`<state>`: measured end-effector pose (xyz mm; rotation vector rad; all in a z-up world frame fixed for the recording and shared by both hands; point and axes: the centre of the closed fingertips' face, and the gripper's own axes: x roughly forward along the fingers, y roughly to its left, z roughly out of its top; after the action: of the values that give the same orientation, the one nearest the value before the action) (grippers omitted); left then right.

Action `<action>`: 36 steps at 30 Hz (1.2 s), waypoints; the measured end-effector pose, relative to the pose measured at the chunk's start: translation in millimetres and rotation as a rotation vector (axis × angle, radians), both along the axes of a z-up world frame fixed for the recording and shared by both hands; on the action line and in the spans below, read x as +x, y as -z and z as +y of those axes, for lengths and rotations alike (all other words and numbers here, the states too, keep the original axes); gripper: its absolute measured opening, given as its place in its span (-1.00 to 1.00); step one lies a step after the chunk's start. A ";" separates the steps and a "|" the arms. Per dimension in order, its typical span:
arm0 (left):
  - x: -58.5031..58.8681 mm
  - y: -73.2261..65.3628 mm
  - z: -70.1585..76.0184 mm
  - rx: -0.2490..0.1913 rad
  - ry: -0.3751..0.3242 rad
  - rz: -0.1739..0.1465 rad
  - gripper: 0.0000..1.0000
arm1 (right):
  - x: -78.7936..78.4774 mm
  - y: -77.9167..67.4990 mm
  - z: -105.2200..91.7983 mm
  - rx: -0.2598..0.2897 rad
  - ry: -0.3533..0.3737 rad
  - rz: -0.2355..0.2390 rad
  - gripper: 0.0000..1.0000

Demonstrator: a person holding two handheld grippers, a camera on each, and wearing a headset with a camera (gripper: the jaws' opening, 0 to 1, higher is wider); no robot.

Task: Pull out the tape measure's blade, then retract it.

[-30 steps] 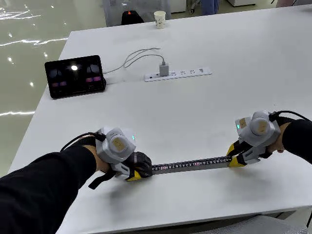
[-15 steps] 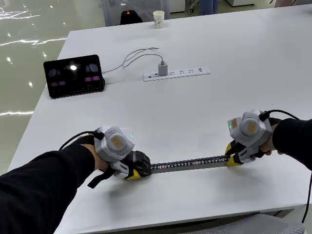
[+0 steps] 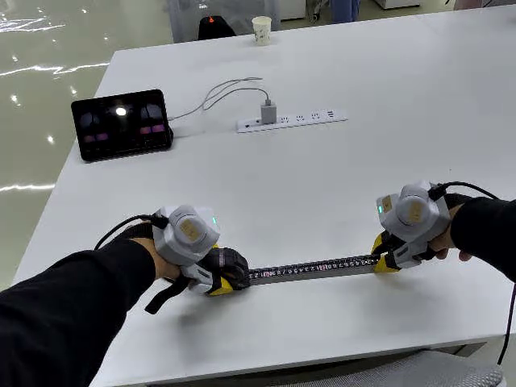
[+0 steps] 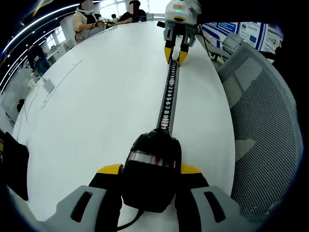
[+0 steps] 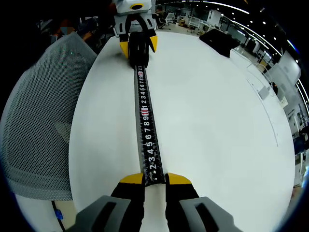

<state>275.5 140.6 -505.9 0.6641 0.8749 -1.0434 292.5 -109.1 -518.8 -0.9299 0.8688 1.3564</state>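
A black tape measure case [image 3: 228, 268] [image 4: 152, 166] rests near the table's front edge, and my left gripper [image 3: 216, 284] [image 4: 150, 170] is shut on it. Its blade [image 3: 314, 269] [image 4: 170, 92] [image 5: 145, 126] runs out flat over the table to the right, numbers up. My right gripper [image 3: 379, 263] [image 5: 155, 179] is shut on the blade's tip. In the left gripper view the right gripper [image 4: 176, 53] stands at the blade's far end. The right gripper view has the left gripper [image 5: 138, 46] around the case [image 5: 139, 44] at the far end.
A tablet [image 3: 122, 123] with a lit screen lies at the back left of the white table [image 3: 322, 177]. A white power strip [image 3: 292, 122] with a plugged charger and cable lies mid-table. A paper cup [image 3: 262, 31] stands at the far edge. A mesh chair [image 4: 263, 121] is beside the table.
The right gripper, still on the blade tip, has moved a little left toward the case, so slightly less blade lies out. The left gripper holds the case in place.
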 end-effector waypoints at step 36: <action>-0.3 -17.7 39.1 -0.241 -0.424 0.030 0.43 | -3.6 -11.4 -11.0 0.153 0.329 0.038 -0.30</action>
<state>275.2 179.8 -488.2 0.2443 0.8530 -0.7596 288.9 -120.1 -507.5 -0.6137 0.8906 1.1397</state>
